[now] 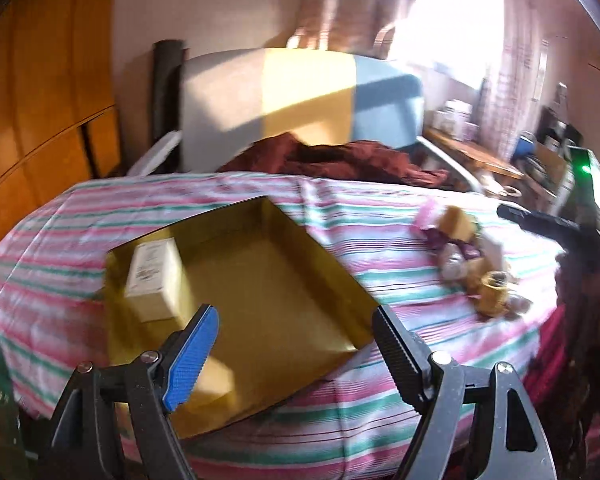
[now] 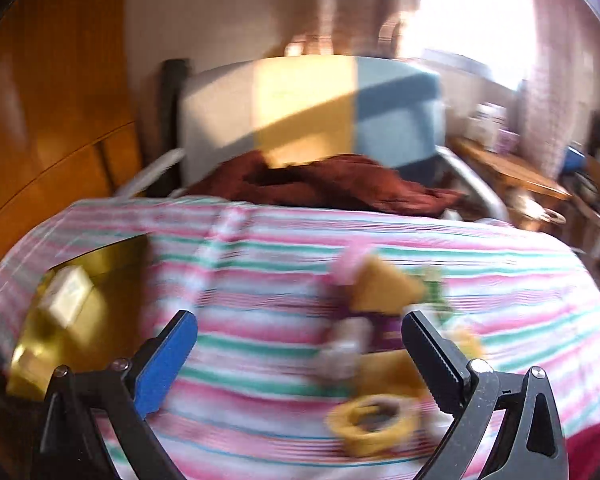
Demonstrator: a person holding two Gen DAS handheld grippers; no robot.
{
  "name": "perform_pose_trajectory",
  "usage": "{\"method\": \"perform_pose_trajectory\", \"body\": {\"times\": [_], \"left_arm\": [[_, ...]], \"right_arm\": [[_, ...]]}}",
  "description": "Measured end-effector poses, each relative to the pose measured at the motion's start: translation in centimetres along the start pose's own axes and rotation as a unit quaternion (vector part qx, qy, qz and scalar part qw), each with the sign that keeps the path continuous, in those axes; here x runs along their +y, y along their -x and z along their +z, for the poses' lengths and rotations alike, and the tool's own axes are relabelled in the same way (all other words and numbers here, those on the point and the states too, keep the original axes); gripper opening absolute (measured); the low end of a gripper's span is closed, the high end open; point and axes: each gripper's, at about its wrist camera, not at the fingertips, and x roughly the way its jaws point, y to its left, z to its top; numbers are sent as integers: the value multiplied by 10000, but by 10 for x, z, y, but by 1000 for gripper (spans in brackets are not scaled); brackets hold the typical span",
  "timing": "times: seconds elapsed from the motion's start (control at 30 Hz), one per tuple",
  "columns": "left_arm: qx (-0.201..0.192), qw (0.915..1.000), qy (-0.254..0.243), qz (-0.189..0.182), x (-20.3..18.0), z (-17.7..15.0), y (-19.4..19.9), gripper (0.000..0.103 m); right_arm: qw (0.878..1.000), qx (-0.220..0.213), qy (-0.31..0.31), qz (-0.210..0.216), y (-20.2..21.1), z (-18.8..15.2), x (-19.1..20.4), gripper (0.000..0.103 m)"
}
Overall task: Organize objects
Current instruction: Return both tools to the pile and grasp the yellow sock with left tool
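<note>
A shallow gold box lies open on the striped bed. A cream carton sits in its left corner. My left gripper is open and empty, hovering over the box's near edge. A heap of small items lies to the right, with a yellow tape ring at its front. In the right wrist view, blurred by motion, my right gripper is open and empty above the heap; the yellow tape ring lies just below it. The gold box shows at the left there.
The striped bedsheet covers the bed. A maroon cloth is bunched at the headboard. A wooden wardrobe stands on the left. A cluttered desk stands by the bright window on the right. The other gripper shows at the right edge.
</note>
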Motion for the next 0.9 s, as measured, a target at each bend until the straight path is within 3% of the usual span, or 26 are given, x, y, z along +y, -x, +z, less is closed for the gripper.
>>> {"method": "perform_pose_trajectory", "body": {"times": [0.13,0.27,0.37,0.53,0.9], "left_arm": [[149,9992,-278,-260,-28,7,-13,80],[356,9969,-489,-510,-60,12,-30,80],[545,9937,-692,-690,-84,12,-47,80],[998,9846,-904,-1111,-127,5,-79,79],[1345,9631,-1281,-1948,-198,15,-128,80]], "right_arm": [[9951,-158,-627,-743,-2,3,-74,103],[9779,-145,-1646,-1284,-9,-15,-147,103],[9533,28,-2827,-1063,-13,-28,-192,103],[9364,354,-3423,-685,-24,-38,-215,103],[9424,408,-3303,-322,-32,-38,-205,103]]}}
